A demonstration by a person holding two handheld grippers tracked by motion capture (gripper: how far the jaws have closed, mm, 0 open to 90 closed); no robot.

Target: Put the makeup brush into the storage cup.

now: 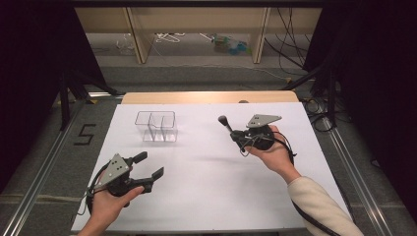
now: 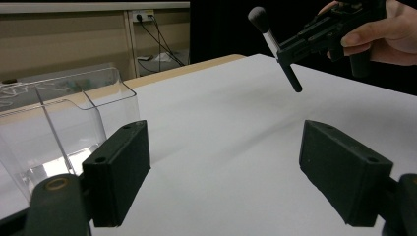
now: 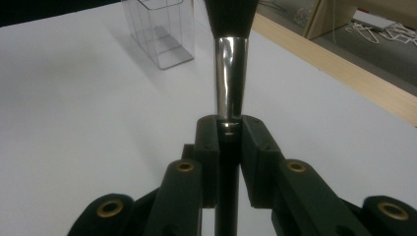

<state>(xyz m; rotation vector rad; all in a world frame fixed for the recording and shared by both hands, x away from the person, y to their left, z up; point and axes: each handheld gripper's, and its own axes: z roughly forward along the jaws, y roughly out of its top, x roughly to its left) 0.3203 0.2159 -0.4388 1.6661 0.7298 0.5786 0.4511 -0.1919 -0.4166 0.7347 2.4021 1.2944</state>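
Note:
A makeup brush point(image 1: 225, 122) with a black handle, silver ferrule point(image 3: 230, 73) and dark bristles point(image 2: 257, 17) is held above the white table point(image 1: 211, 191) at the right. My right gripper point(image 1: 236, 134) is shut on its handle, bristles pointing up and toward the far left. A clear plastic organizer point(image 1: 156, 126) with dividers stands upright at the back left, apart from the brush; it also appears in both gripper views point(image 2: 74, 115) point(image 3: 160, 29). My left gripper point(image 1: 150, 165) rests near the front left, open, with nothing between its black fingers point(image 2: 118, 167).
A wooden strip point(image 1: 209, 97) borders the table's far edge. Beyond it are shelf legs and loose cables point(image 1: 169, 38) on the floor. Metal rails point(image 1: 44, 162) run along both sides, and a "5" mark point(image 1: 84, 134) lies on the floor at the left.

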